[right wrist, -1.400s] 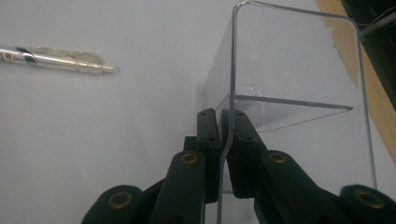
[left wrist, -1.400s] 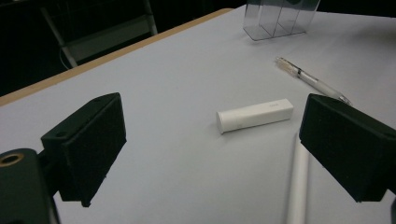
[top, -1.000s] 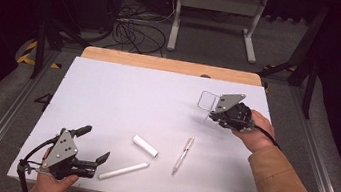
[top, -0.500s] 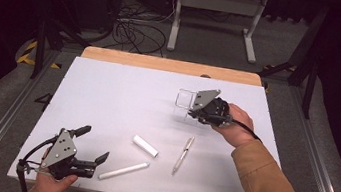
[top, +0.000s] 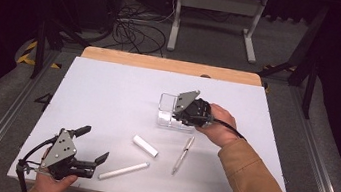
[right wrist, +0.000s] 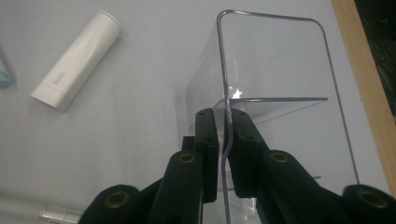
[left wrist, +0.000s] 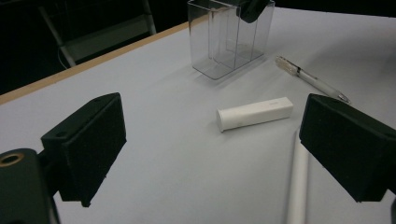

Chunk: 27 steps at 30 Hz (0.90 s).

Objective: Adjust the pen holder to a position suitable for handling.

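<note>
Clear box (top: 172,111), right tool (top: 187,112), shifted left

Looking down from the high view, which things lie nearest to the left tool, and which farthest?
From the left tool:
1. Long white tube, just right of it, near the table's front edge.
2. Short white tube, farther in.
3. Pen, right of both tubes.
4. Clear organizer, farthest, pinched by the right tool.

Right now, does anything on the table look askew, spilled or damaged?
Nothing spilled or broken. The clear holder is pinched by one wall in the right tongs. The white tube, pen and white stick lie loose at mixed angles.
</note>
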Each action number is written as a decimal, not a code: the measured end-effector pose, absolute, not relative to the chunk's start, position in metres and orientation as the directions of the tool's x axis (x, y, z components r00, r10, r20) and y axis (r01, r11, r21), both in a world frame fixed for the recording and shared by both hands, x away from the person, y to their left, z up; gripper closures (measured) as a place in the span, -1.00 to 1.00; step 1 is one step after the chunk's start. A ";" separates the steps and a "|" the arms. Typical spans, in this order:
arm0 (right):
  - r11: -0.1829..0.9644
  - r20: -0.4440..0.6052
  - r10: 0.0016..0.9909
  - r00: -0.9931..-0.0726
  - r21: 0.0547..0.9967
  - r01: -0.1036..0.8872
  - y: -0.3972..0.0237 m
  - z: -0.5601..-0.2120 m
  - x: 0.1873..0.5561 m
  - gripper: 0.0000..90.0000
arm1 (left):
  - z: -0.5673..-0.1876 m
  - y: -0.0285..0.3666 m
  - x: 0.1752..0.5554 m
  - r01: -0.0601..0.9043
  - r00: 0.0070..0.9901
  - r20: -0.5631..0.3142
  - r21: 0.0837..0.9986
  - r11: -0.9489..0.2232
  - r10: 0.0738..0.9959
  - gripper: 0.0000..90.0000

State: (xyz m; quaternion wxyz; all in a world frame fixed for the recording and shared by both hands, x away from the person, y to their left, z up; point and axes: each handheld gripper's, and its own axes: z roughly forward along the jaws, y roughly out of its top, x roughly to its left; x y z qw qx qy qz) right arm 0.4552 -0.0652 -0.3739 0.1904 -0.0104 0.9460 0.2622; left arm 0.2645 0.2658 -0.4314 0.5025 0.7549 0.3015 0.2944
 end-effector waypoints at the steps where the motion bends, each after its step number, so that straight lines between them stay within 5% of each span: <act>1: 0.862 -0.366 0.080 -0.927 0.492 -0.120 -0.065 -0.374 0.455 0.85 | -0.431 0.266 0.264 0.160 0.645 0.141 0.936 -0.312 0.751 -0.82; 27: 0.853 -0.349 0.086 -0.933 0.509 -0.112 -0.045 -0.380 0.453 0.85 | -0.431 0.266 0.264 0.160 0.647 0.141 0.936 -0.315 0.750 -0.82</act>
